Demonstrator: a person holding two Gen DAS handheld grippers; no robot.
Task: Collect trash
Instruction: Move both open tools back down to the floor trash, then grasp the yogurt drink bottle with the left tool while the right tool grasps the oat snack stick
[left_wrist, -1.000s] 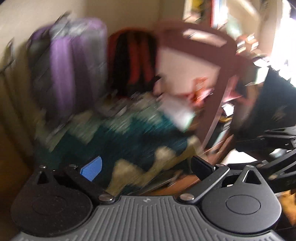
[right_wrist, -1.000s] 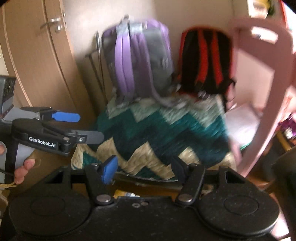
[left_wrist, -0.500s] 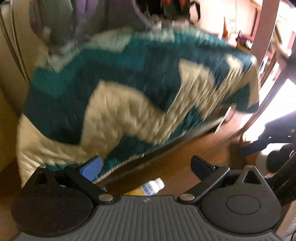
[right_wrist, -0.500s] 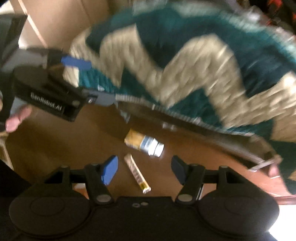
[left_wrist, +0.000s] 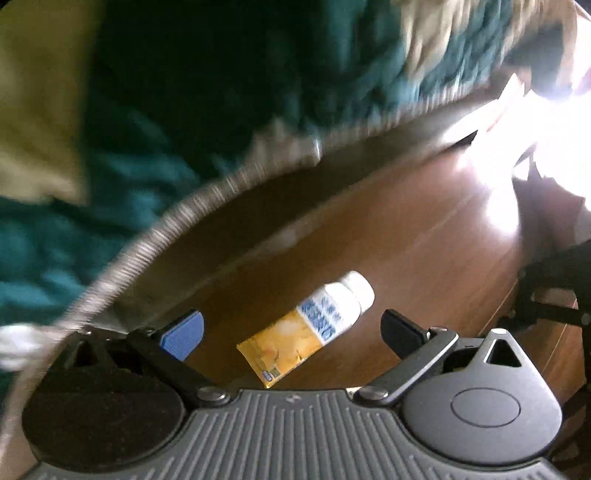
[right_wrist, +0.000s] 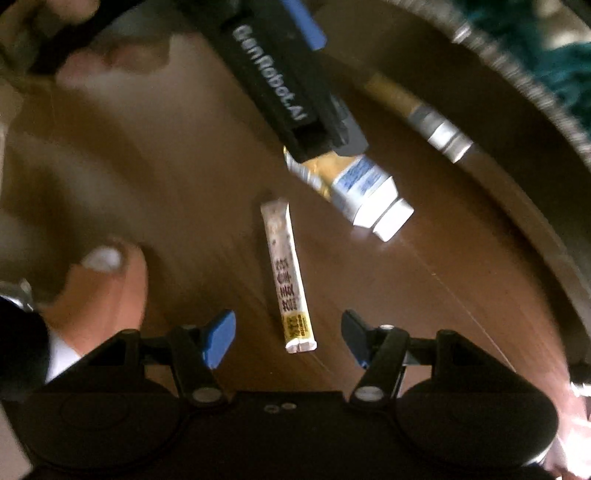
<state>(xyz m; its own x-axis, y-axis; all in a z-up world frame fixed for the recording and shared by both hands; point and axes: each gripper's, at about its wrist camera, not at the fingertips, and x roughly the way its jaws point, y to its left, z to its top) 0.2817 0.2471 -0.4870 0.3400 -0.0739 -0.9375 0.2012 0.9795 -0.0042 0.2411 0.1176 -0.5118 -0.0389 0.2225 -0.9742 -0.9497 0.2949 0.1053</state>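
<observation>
Both grippers hang over a brown floor (left_wrist: 424, 236) beside a blurred teal-and-cream blanket (left_wrist: 184, 110). The left gripper (left_wrist: 291, 332) has its jaws spread, and a yellow-and-white tube (left_wrist: 310, 328) lies on the floor between them; its print is too smeared to read. The right gripper (right_wrist: 288, 336) is likewise spread, above a thin sachet (right_wrist: 288, 277). From the right wrist, the left gripper's body covers the tube's tail. Glare whites out the floor's far side.
</observation>
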